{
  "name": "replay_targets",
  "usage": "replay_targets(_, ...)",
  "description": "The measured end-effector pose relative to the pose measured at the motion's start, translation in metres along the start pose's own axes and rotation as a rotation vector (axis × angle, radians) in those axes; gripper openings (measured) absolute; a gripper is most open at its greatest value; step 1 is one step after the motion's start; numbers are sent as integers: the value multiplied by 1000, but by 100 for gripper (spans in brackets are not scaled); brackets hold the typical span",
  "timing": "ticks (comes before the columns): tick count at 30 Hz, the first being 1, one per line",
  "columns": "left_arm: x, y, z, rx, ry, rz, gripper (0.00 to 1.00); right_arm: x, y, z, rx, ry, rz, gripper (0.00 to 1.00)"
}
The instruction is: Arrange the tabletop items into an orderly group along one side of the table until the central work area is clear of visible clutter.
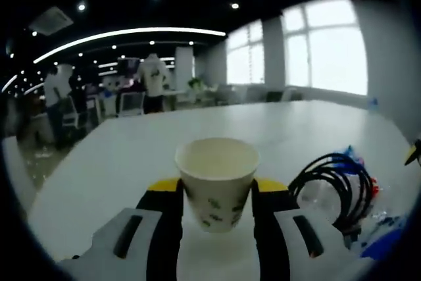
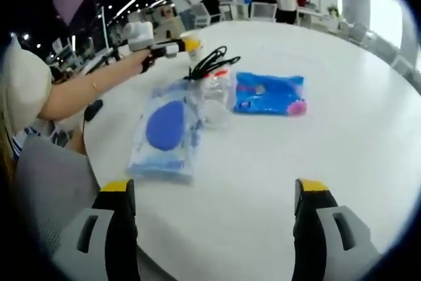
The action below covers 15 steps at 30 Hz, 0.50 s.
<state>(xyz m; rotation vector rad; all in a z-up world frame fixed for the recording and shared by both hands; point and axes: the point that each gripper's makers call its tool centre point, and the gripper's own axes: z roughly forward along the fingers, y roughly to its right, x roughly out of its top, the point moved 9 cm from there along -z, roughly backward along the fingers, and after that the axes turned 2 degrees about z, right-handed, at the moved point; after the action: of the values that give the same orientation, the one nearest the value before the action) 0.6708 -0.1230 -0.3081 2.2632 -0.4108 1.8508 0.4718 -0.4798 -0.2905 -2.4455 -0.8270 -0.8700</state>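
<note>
While my left tongs (image 1: 218, 212) sit closed against a paper cup (image 1: 217, 182), 1 jaw on each side of its lower wall, the cup stands upright on the white table (image 1: 131, 156) right between them. It is cream-coloured, open at the top, with small dark printed marks near its base. Just to its right in the left gripper view lies a coil of black cable (image 1: 332, 185) resting on clear plastic packaging with blue edges.

From the right gripper view I see the same left tongs (image 2: 172, 47) far across the table, held out on a bare arm (image 2: 92, 90), with the cup (image 2: 191, 41) at their tip near the table's far left edge. My right tongs (image 2: 214, 212) stand wide apart and hold nothing, with bare table between the jaws. Ahead of them lie a clear bag with a blue oval item (image 2: 164, 129), a crumpled clear wrapper (image 2: 212, 100), and a blue packet (image 2: 270, 93) with a pink corner, the black cable (image 2: 210, 60) beyond them.
</note>
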Motion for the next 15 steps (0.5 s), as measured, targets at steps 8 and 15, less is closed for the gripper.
replay_targets(8, -9, 2, 4, 6, -25, -9, 39, -1, 1, -2, 5, 2, 9, 99)
replay_targets(15, -13, 3, 5, -1, -26, -23, 39, -1, 1, -3, 4, 4, 20, 99)
